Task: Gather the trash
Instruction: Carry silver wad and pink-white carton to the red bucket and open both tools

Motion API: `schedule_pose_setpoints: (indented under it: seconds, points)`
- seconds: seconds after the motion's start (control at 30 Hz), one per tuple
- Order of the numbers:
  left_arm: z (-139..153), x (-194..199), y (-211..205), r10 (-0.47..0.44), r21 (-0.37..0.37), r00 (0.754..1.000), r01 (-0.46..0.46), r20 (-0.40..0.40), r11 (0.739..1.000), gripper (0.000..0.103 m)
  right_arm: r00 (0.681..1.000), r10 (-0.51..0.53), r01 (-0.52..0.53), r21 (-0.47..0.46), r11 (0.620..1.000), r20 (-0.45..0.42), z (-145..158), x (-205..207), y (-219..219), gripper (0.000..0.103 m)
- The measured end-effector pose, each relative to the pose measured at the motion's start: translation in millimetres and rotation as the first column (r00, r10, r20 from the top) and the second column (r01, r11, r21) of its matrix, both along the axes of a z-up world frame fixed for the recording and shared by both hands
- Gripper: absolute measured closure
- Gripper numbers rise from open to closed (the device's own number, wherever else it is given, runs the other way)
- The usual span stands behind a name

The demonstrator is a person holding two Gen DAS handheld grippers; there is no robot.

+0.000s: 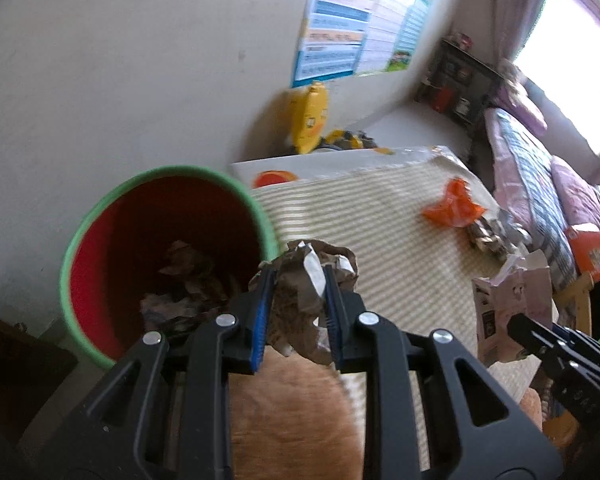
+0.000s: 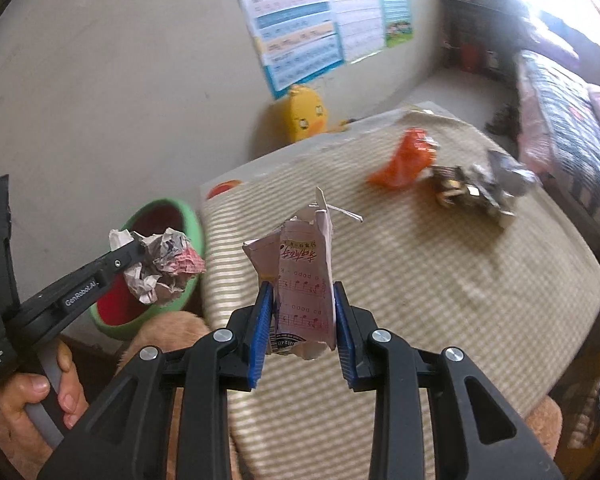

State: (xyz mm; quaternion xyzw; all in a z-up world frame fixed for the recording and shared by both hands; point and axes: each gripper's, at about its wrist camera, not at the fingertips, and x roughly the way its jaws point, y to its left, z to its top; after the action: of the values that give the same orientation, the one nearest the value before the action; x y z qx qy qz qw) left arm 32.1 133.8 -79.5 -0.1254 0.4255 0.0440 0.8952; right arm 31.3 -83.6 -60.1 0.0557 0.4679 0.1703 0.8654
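My left gripper (image 1: 297, 276) is shut on a crumpled paper wad (image 1: 304, 280), held just right of the rim of a green bin with a red inside (image 1: 100, 232). Crumpled paper lies in the bin's bottom. In the right wrist view the same left gripper (image 2: 136, 256) holds the paper wad (image 2: 160, 264) over the green bin (image 2: 188, 220). My right gripper (image 2: 300, 292) is shut on a torn pink paper carton (image 2: 300, 280) above the striped mat; the pink carton (image 1: 512, 304) and right gripper (image 1: 518, 326) show at the right of the left wrist view.
An orange wrapper (image 2: 404, 160) and a shiny crumpled foil packet (image 2: 476, 188) lie on the striped mat (image 2: 460, 280). A yellow duck toy (image 2: 304, 114) leans on the wall under a poster. Bedding (image 1: 540, 184) runs along the right. A hand (image 2: 48, 396) grips the left handle.
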Motion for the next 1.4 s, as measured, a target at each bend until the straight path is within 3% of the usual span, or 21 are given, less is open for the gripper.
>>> schedule_pose_setpoints:
  seconds: [0.47, 1.2, 1.23, 1.3, 1.4]
  points:
    - [-22.9, -24.4, 95.7, 0.211, -0.059, 0.976, -0.214, -0.056, 0.975, 0.079, 0.992, 0.126, -0.126, -0.017, 0.992, -0.015, -4.0, 8.3, 66.2, 0.074]
    - [-56.8, -15.9, 134.9, 0.274, -0.038, 0.952, -0.282, -0.138, 0.959, 0.078, 0.958, 0.28, -0.267, 0.153, 0.952, -0.07, -11.6, 51.0, 171.8, 0.072]
    - [-57.5, -16.1, 135.4, 0.277, -0.033, 0.951, -0.284, -0.142, 0.958, 0.074, 0.957, 0.283, -0.27, 0.155, 0.95, -0.065, -11.2, 51.4, 175.5, 0.07]
    - [-58.0, -16.1, 134.7, 0.284, -0.025, 0.948, -0.29, -0.141, 0.957, 0.06, 0.954, 0.294, -0.28, 0.164, 0.946, -0.065, -11.3, 52.7, 181.2, 0.052]
    - [-57.2, -18.4, 133.3, 0.286, -0.012, 0.949, -0.29, -0.134, 0.957, 0.043, 0.952, 0.299, -0.283, 0.182, 0.942, -0.067, -13.3, 52.9, 178.9, 0.047]
